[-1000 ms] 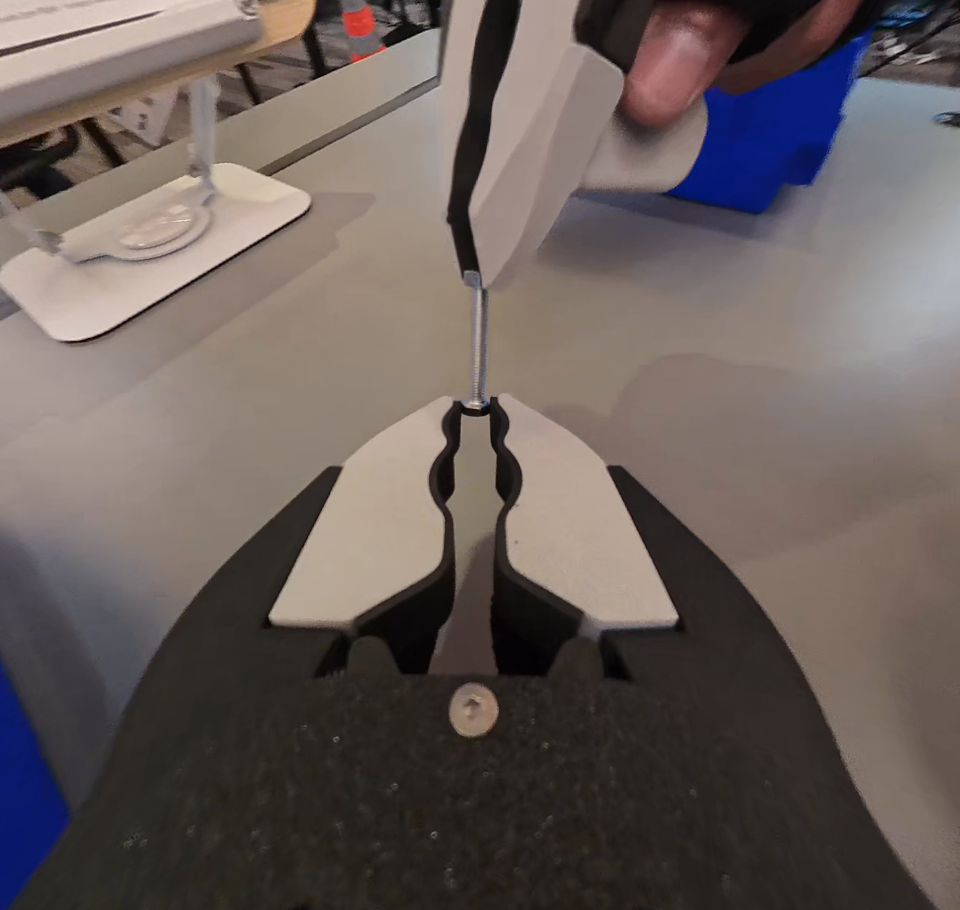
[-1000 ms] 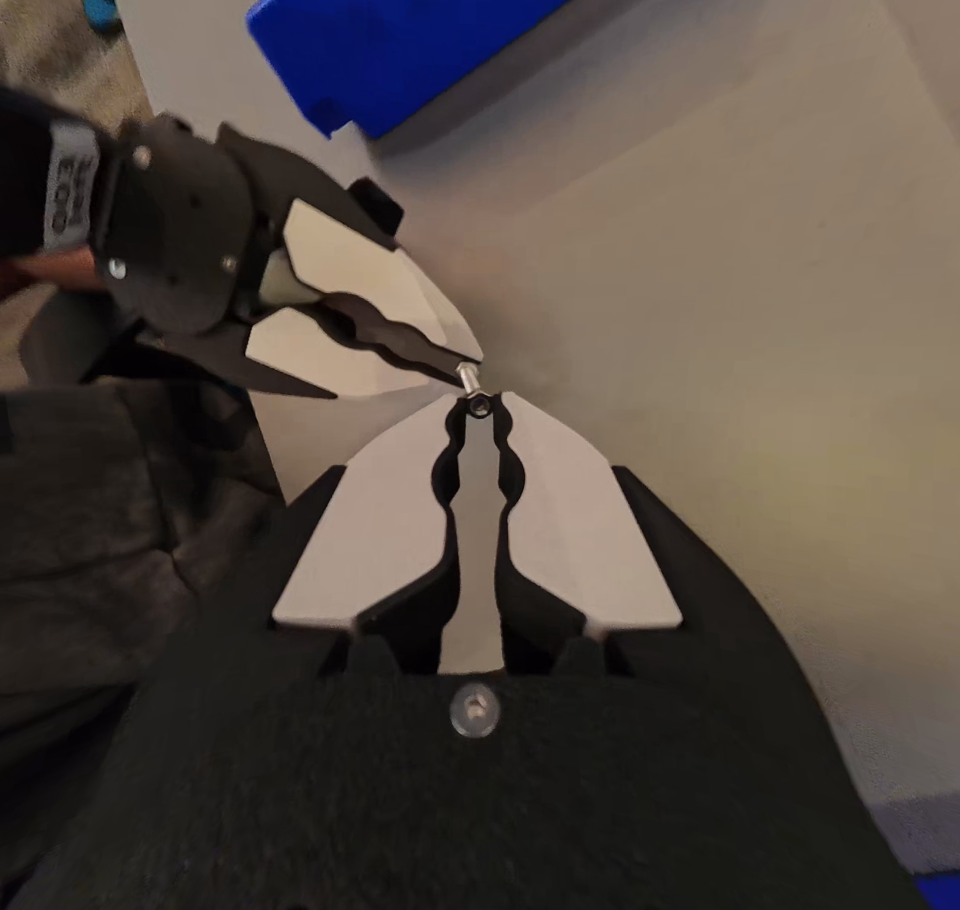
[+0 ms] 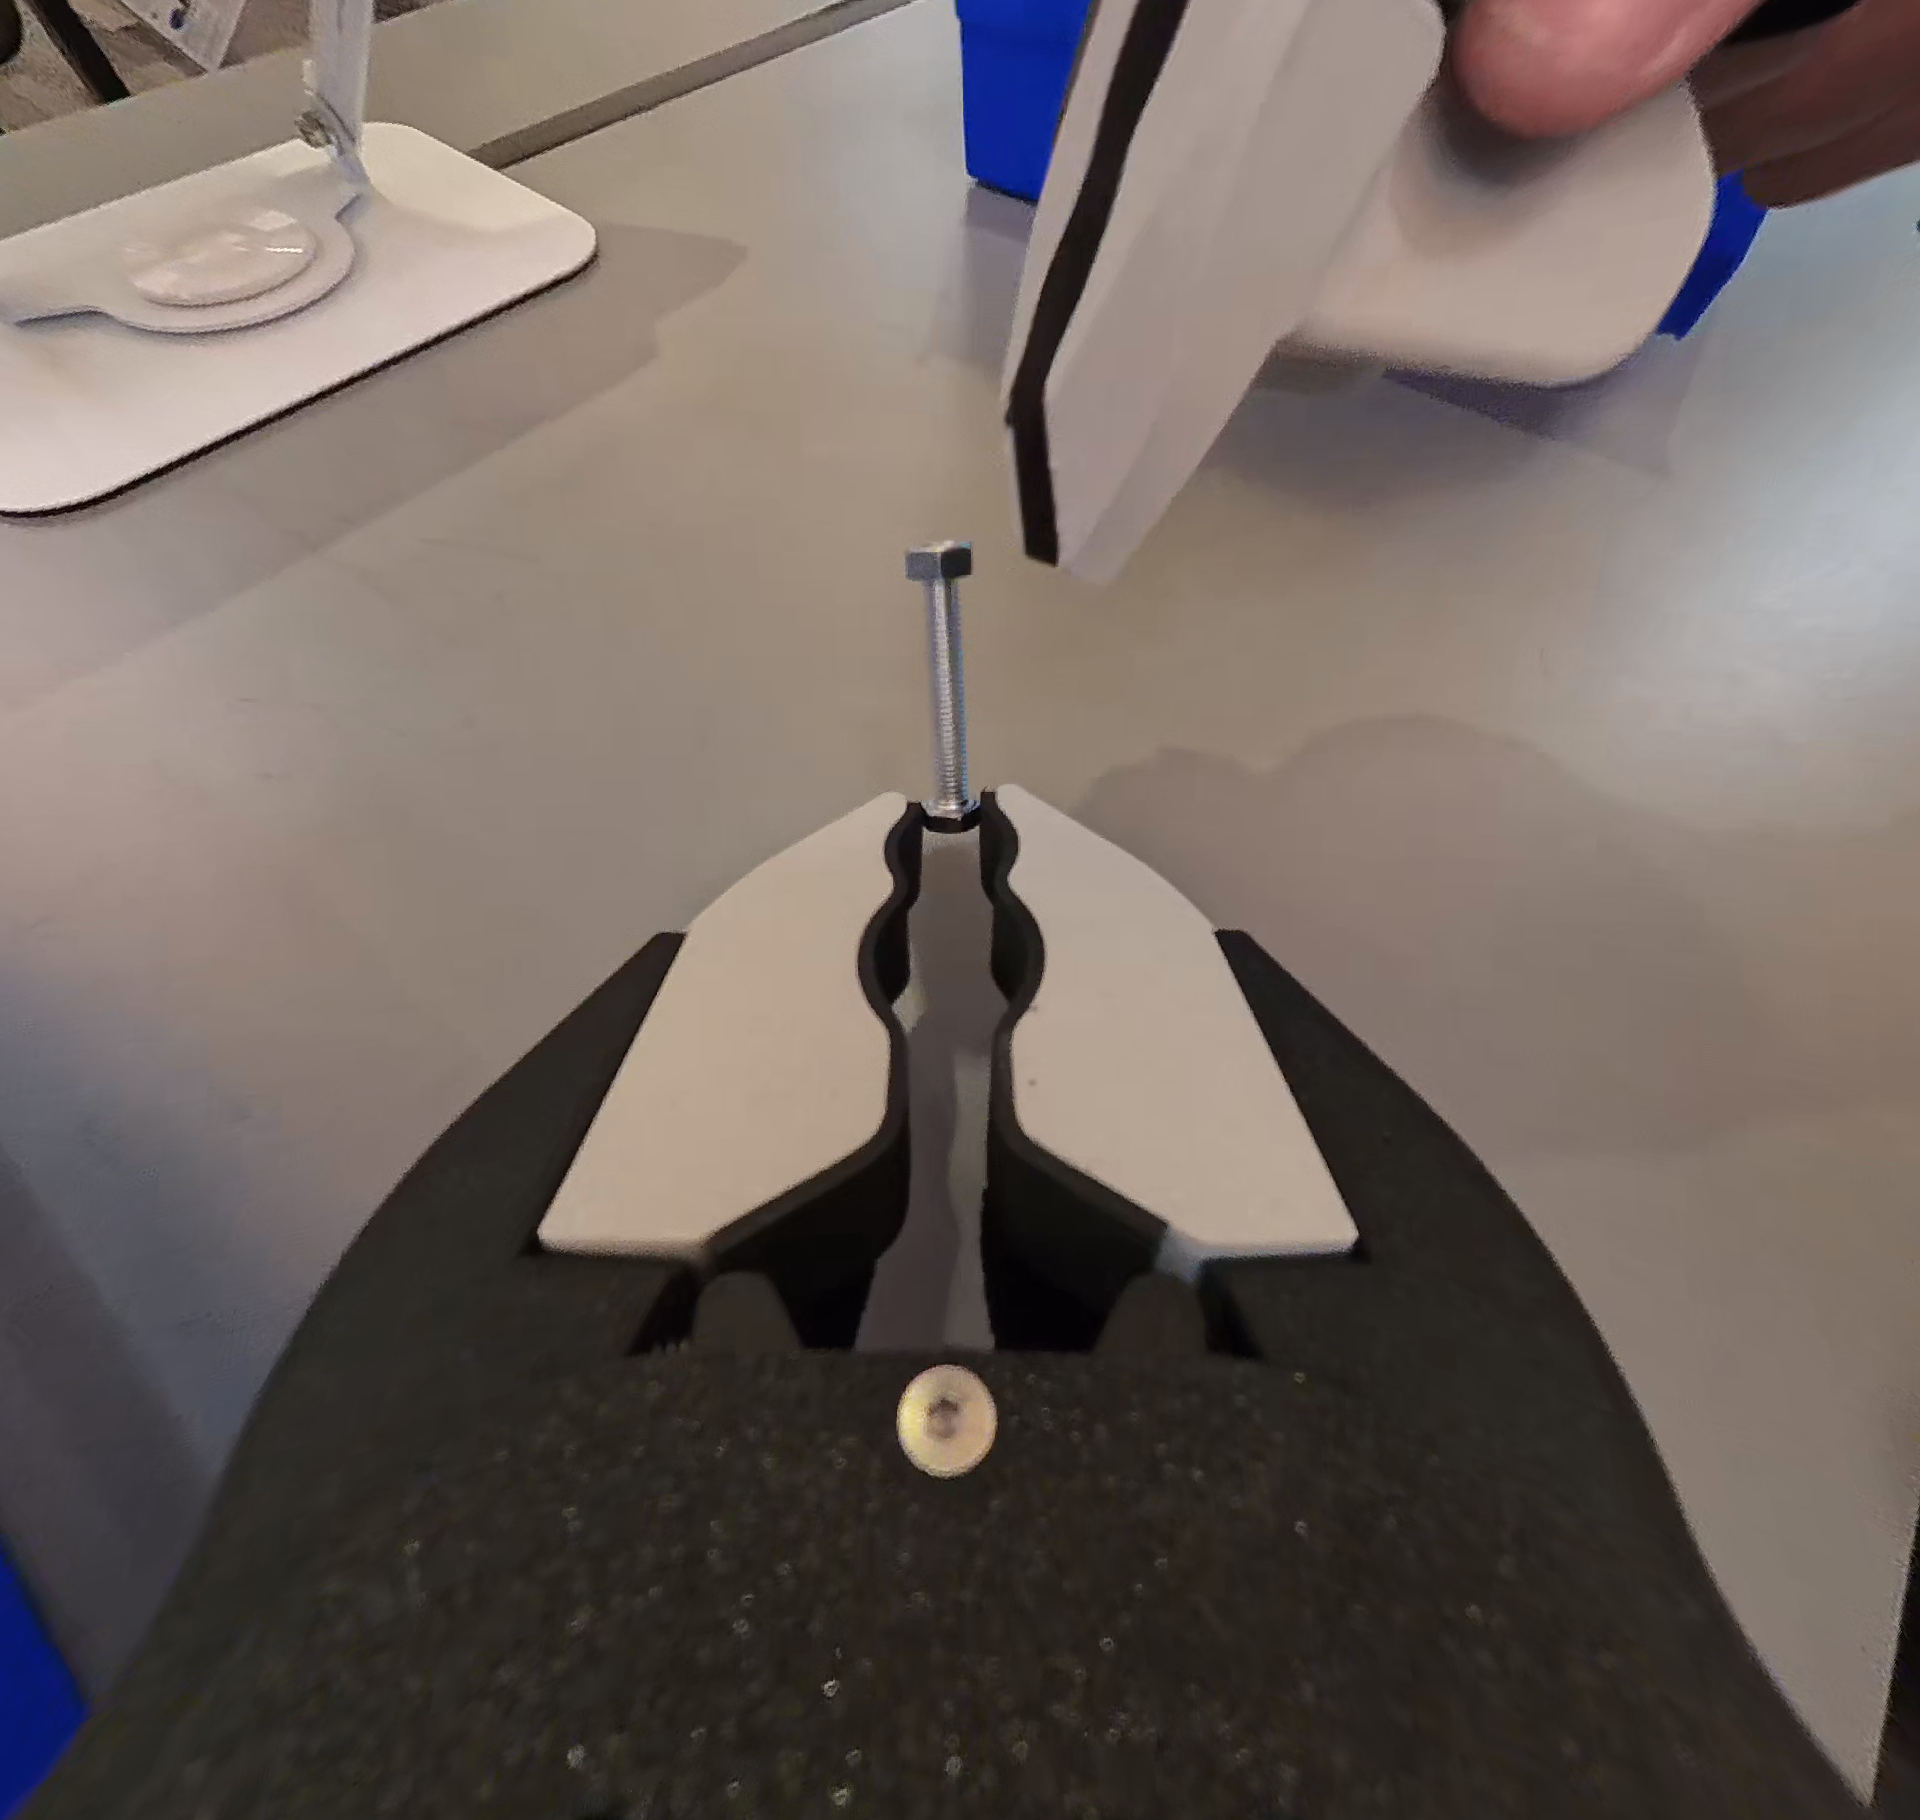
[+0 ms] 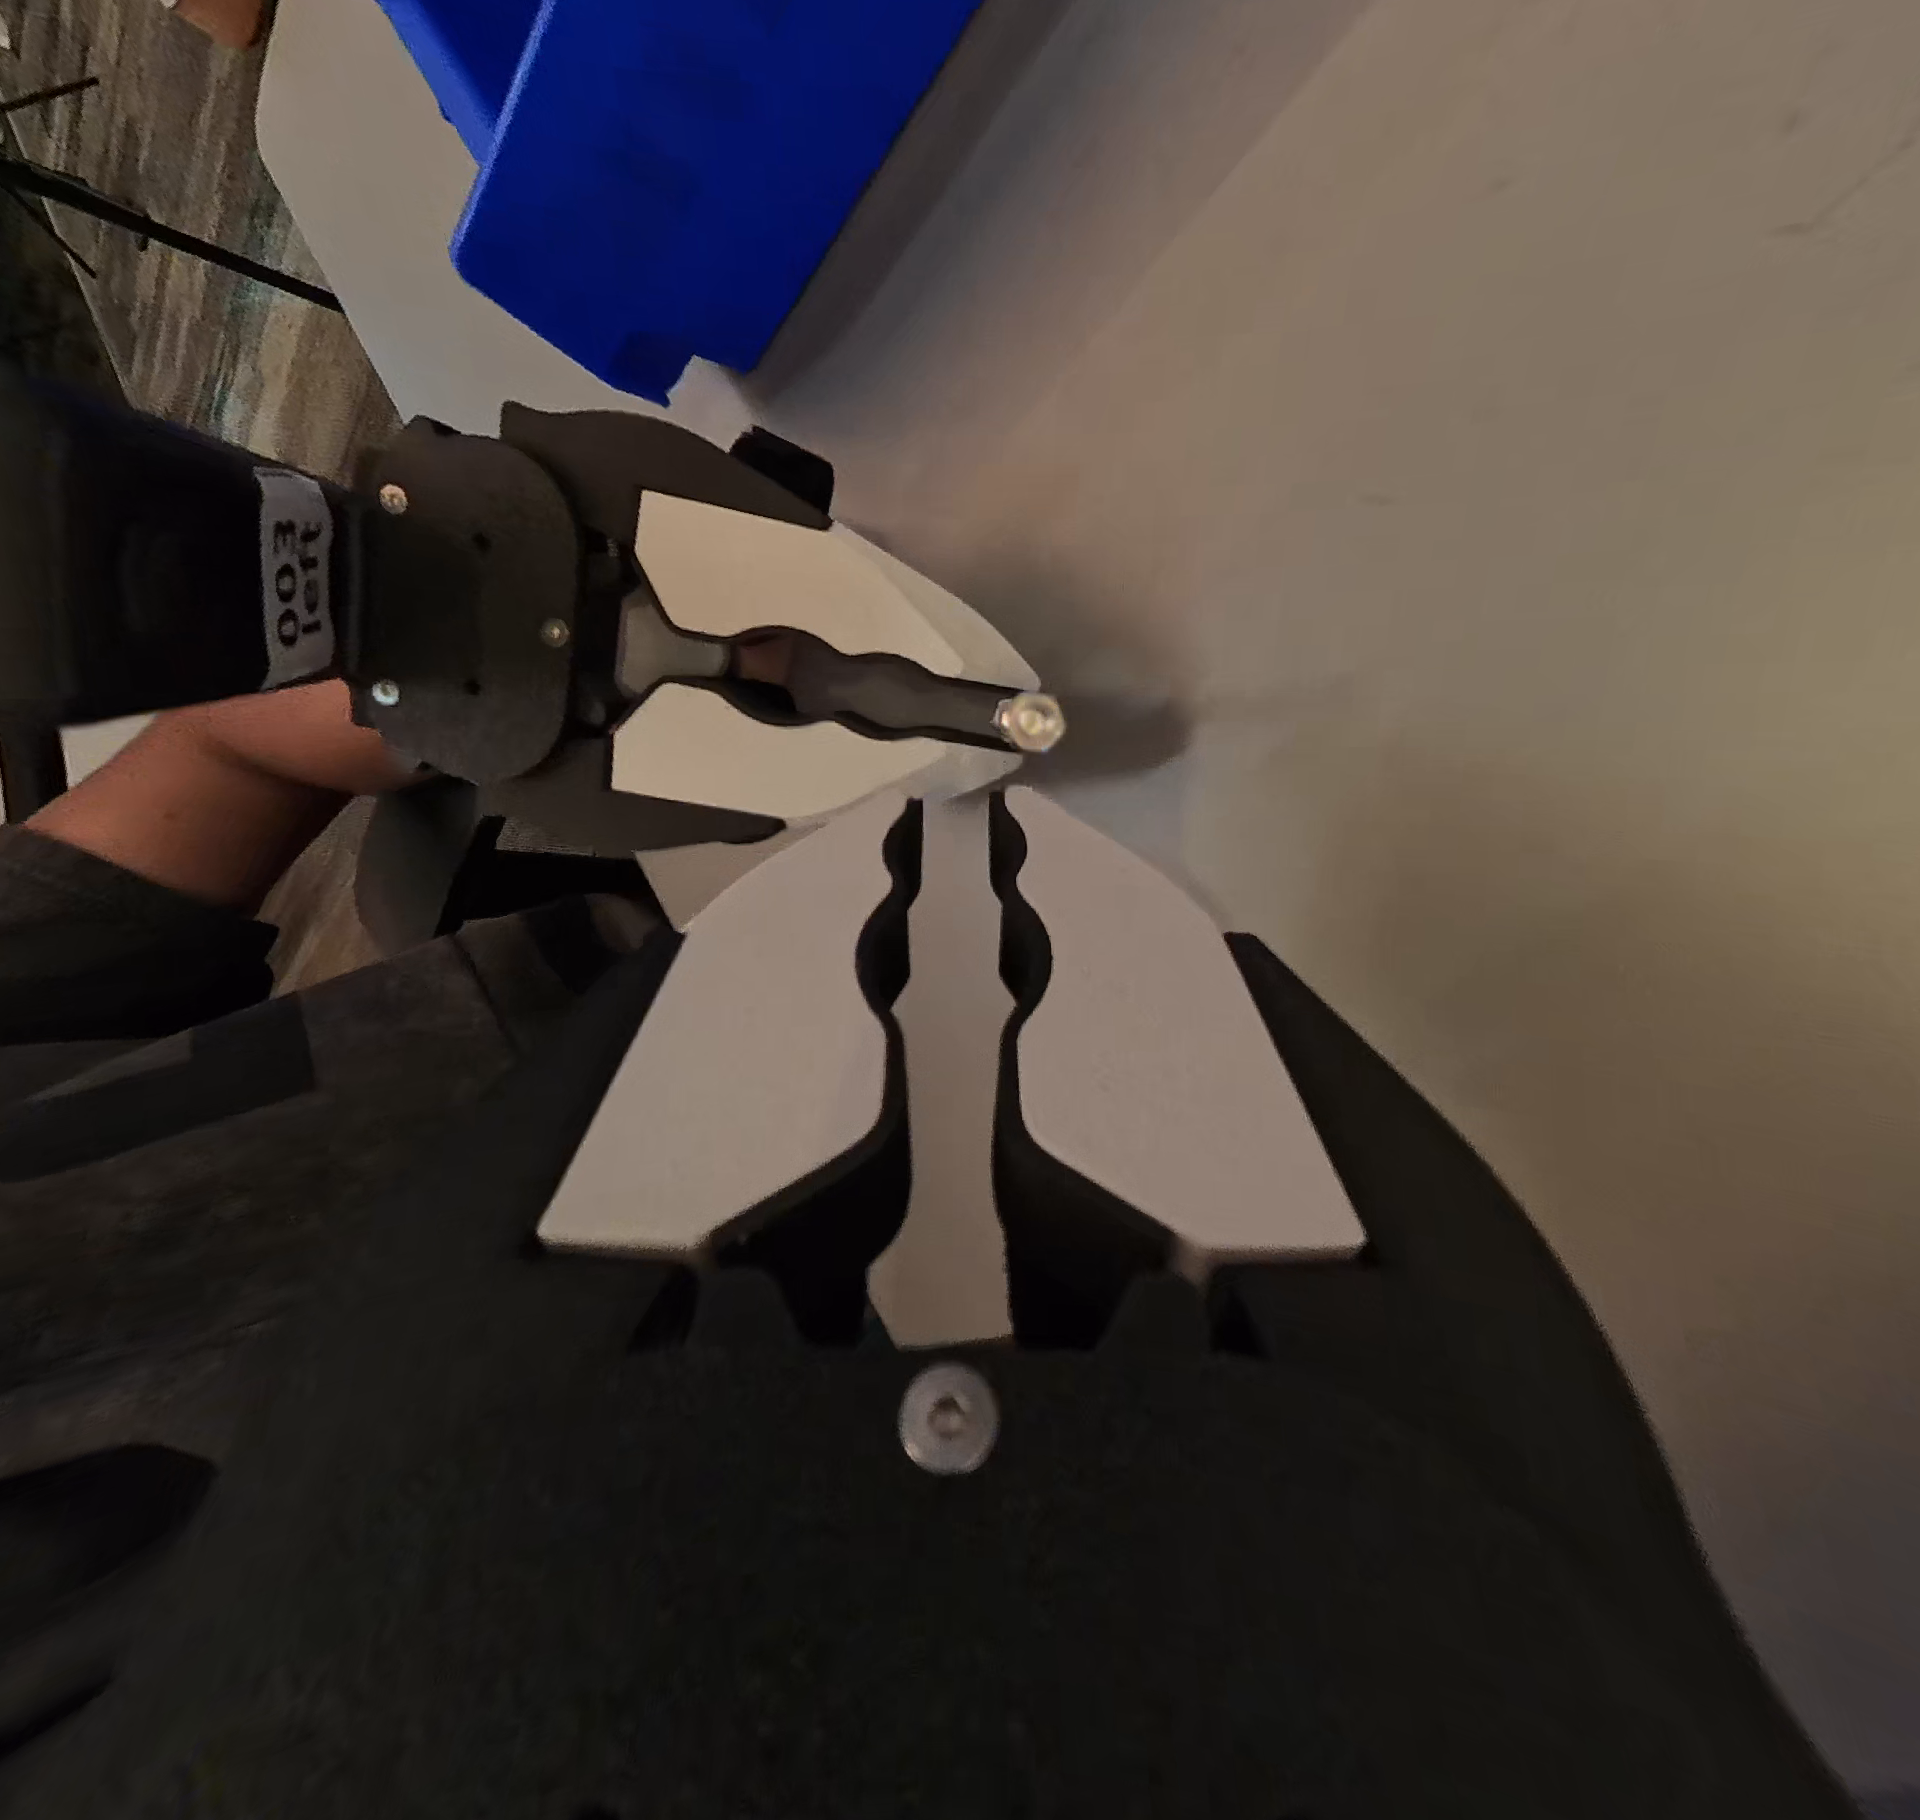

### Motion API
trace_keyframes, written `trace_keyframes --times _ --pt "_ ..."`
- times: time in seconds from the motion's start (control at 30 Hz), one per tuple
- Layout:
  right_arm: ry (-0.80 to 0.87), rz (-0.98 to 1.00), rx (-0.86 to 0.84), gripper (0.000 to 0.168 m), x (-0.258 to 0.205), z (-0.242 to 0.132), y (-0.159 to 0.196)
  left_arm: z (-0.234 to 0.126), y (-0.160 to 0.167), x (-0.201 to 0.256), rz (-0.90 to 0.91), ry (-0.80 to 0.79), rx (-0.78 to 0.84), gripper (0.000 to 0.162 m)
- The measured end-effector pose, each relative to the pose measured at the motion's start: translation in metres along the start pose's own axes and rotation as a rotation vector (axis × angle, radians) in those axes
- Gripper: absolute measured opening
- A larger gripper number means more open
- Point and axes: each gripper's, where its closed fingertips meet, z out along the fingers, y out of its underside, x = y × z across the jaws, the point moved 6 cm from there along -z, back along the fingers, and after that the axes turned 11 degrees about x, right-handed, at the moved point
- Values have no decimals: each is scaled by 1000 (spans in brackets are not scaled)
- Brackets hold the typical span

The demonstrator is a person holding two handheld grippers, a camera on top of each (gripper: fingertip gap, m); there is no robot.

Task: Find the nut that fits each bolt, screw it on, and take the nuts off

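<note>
My left gripper (image 3: 948,806) is shut on the lower end of a thin silver bolt (image 3: 951,690) and holds it upright above the grey table (image 3: 1455,835). A small silver nut (image 3: 940,562) sits on the bolt's top end. My right gripper (image 3: 1049,544) hangs just above and right of the nut, apart from it. In the right wrist view the right gripper (image 4: 954,809) is slightly open and empty, with the nut (image 4: 1029,721) seen end-on just beyond its tips, at the tip of the left gripper (image 4: 997,726).
A blue bin (image 3: 997,56) stands on the table behind the grippers; it also shows in the right wrist view (image 4: 675,108). A white stand base (image 3: 312,316) lies at the far left. A person's sleeve (image 4: 104,991) is at the left edge. The gap from one gripper's tips to the other's is roughly 5 centimeters.
My right gripper has let go of the nut and moved up and to the right of it. The nut stays on the bolt's top end. The left gripper still holds the bolt.
</note>
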Motion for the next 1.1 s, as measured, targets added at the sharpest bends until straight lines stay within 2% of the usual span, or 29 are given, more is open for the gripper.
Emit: trace_keyframes --times 0.13,0.2,0.23,0.37,0.43,0.5,0.53,0.6,0.77,1.0,1.1 --pt "0 -86 82 15 2 -18 -6 -4 -1 -3 -19 23 27 10" --pt "-26 -173 188 29 -3 -29 -12 -8 -6 1 -56 101 92 10" --pt "-70 -218 256 39 -8 -33 -14 -11 -10 4 -96 170 137 10" --pt "-259 -466 612 53 -27 -40 -1 -27 -31 15 -238 426 323 10" --pt "-276 -556 756 59 -31 -39 11 -34 -37 16 -278 497 375 10" --pt "-329 -544 866 61 -35 -38 20 -37 -40 16 -286 534 393 10" --pt "-372 -506 892 60 -37 -36 22 -38 -40 17 -281 552 398 10" --pt "-438 -463 857 69 -40 -27 26 -38 -40 18 -284 579 398 10" --pt "-570 -435 826 69 -47 -19 31 -33 -36 22 -286 609 368 10" --pt "-623 -403 844 62 -40 -29 44 -33 -33 9 -343 588 379 10" --pt "-576 -385 861 63 -33 -27 46 -34 -32 10 -323 592 377 10"
